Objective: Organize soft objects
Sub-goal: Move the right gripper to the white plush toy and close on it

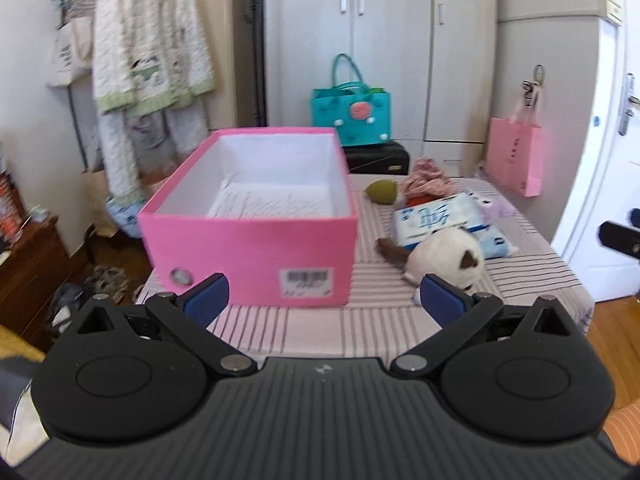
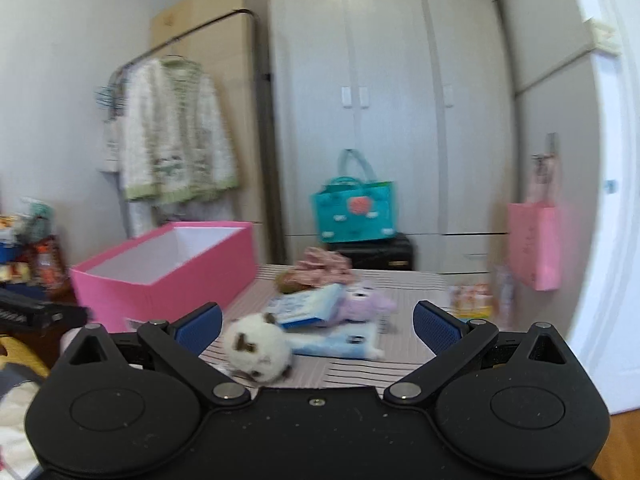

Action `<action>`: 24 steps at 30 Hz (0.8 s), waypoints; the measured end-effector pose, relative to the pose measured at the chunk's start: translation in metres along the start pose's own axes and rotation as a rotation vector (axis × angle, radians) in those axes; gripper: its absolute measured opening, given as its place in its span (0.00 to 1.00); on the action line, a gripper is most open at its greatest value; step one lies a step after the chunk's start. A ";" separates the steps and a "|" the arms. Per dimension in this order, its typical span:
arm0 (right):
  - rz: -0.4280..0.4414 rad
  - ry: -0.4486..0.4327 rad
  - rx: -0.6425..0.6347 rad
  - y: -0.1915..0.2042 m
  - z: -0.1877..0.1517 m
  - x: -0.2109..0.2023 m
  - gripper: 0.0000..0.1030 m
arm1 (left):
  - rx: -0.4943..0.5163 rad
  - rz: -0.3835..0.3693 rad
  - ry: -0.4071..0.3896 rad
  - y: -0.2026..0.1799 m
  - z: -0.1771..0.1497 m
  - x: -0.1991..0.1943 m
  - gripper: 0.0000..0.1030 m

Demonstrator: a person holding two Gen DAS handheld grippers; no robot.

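While both tools gape, pink box (image 1: 256,236) flanks plush cat (image 1: 444,256).

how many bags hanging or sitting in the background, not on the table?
2. A teal bag sits on a black case in front of the wardrobe; a pink paper bag hangs from a hook at right. Others may be hidden.

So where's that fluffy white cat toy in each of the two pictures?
Left wrist view: the white cat toy lies lower right of centre, on the striped cloth, right of the pink box.
Right wrist view: it sits low, left of centre, near the claw's left finger.
Shared landmark: the teal bag by the wardrobe.
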State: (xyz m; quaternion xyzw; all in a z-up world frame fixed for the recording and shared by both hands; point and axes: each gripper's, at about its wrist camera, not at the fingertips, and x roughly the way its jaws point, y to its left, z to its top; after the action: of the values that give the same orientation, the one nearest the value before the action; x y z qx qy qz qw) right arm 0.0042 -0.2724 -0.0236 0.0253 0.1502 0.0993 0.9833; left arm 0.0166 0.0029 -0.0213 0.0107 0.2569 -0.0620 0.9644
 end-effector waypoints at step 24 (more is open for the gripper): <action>0.274 0.235 -0.088 -0.005 -0.055 0.131 0.98 | 0.255 -0.297 0.078 -0.097 0.033 0.095 0.97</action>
State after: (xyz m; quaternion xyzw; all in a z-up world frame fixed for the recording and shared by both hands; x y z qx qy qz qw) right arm 0.1112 -0.2495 -0.1150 -0.0092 0.2546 0.2410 0.9365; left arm 0.1027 -0.1055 -0.0384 0.0970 0.2830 -0.2349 0.9248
